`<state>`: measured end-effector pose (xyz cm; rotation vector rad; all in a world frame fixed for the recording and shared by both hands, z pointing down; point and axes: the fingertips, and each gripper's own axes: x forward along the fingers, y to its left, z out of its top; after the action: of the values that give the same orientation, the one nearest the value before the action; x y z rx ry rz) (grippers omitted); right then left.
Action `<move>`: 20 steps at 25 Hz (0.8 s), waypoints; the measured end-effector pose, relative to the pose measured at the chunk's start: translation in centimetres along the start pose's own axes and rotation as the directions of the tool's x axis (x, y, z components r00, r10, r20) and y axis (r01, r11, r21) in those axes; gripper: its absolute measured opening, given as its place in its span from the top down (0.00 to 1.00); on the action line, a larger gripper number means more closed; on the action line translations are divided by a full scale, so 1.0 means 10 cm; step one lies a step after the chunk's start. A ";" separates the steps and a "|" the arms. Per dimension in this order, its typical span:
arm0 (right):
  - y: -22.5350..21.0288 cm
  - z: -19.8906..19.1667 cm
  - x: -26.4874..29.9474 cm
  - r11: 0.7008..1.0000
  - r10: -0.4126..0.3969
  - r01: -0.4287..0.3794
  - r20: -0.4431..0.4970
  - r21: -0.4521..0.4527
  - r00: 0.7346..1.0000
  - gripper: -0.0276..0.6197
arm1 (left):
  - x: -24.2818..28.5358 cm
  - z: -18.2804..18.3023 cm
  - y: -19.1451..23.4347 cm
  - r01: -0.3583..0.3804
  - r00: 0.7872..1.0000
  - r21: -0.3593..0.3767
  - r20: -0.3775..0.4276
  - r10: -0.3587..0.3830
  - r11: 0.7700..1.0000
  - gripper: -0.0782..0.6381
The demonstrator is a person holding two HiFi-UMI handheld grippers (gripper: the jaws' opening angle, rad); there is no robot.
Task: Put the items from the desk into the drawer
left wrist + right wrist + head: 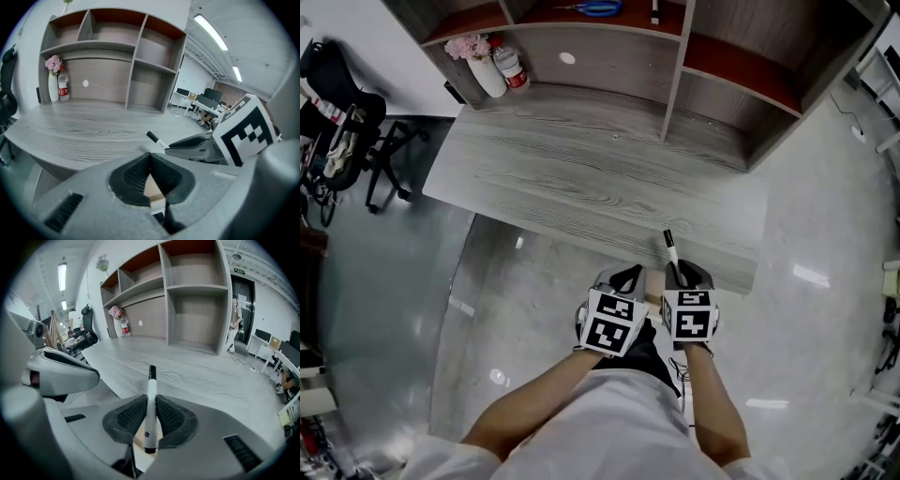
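The desk (pixel 581 178) takes up most of the head view. Its grey wood top is bare except at the back left corner, where a vase (pixel 486 73) of pink flowers and a bottle (pixel 514 67) stand close together under the shelf unit (pixel 712 56). A pair of scissors (pixel 598 8) lies on an upper shelf, well apart from both grippers. No view clearly shows the drawer, so it is probably below the desk's near edge, under the person's hands.

Both forearms reach straight forward from the body, close together and roughly level. This puts the two grippers side by side at the near edge of the desk, towards its right end.

The right gripper (pixel 680 274) is clamped on a marker (pixel 151 404). Its pads press the white barrel near the lower end, and the black cap points forward over the desk top. Gripped this low and in line with the jaws, the marker looks steady enough to carry and lower into a drawer.

The left gripper (pixel 150 157) has its jaws closed together on nothing and sits just beside the right one. It is likely kept free to deal with the drawer.
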<state>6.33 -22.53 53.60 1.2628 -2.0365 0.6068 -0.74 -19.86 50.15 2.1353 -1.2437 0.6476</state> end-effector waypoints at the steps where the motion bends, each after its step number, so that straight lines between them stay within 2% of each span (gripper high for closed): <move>1: 0.03 -0.04 -0.03 1.000 -0.004 0.004 0.001 0.001 1.000 0.87 | -0.03 -0.04 -0.01 0.004 1.000 0.003 0.000 -0.004 1.000 0.89; 20: 0.71 -0.80 -0.49 0.999 -0.007 0.006 0.017 0.039 1.000 0.87 | -0.53 -0.81 -0.12 0.013 1.000 0.017 0.003 -0.013 1.000 0.89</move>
<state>3.78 -11.18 55.11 1.3010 -2.0434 0.6378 -2.99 -10.57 52.21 2.1576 -1.2292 0.6520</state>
